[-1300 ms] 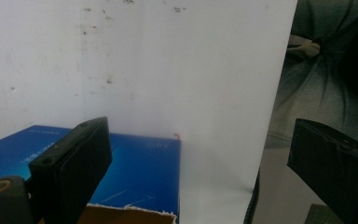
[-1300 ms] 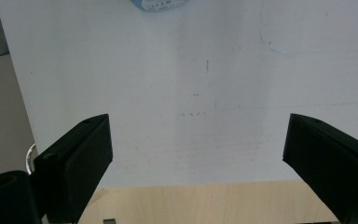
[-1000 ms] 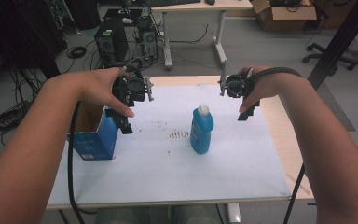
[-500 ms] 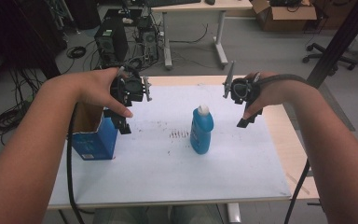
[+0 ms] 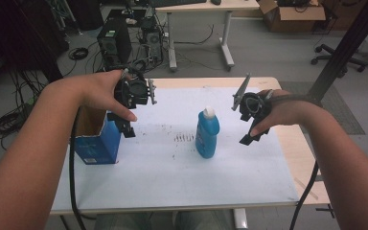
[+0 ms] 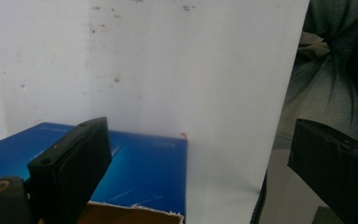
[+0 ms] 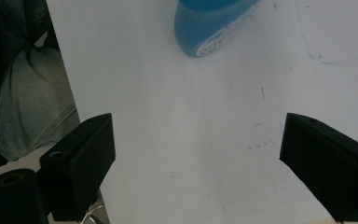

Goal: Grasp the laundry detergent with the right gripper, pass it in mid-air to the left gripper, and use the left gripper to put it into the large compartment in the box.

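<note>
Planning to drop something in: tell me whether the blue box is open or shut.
Open. In the high view the blue box stands upright with its top open and brown inside walls showing; the left gripper view shows its torn top edge. Contents cannot be told.

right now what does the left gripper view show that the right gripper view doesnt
Left gripper view: the blue box, its torn open top edge below, seen between the open jaws of the left hand-held gripper.

Right gripper view: the base of the blue bottle, beyond the open jaws of the right hand-held gripper.

Both: the white sheet over the table, and grey-green cloth past its edge.
</note>
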